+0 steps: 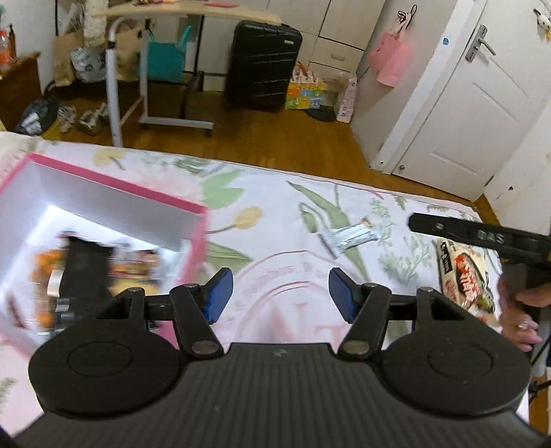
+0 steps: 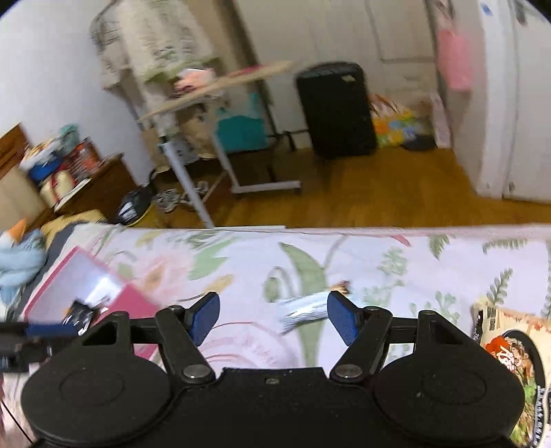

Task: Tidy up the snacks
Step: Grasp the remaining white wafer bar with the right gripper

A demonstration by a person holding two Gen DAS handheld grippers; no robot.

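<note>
A pink-rimmed white box sits at the left on the floral bedsheet, with blurred snack packs inside; it also shows in the right wrist view. A silver snack bar lies on the sheet mid-right, and it shows in the right wrist view just ahead of my right gripper. A noodle packet lies at the right; it also shows in the right wrist view. My left gripper is open and empty beside the box. My right gripper is open and empty.
The bed edge drops to a wooden floor. Beyond stand a rolling desk, a black suitcase, a white door and bags. The right gripper's body and the hand holding it show at the right of the left wrist view.
</note>
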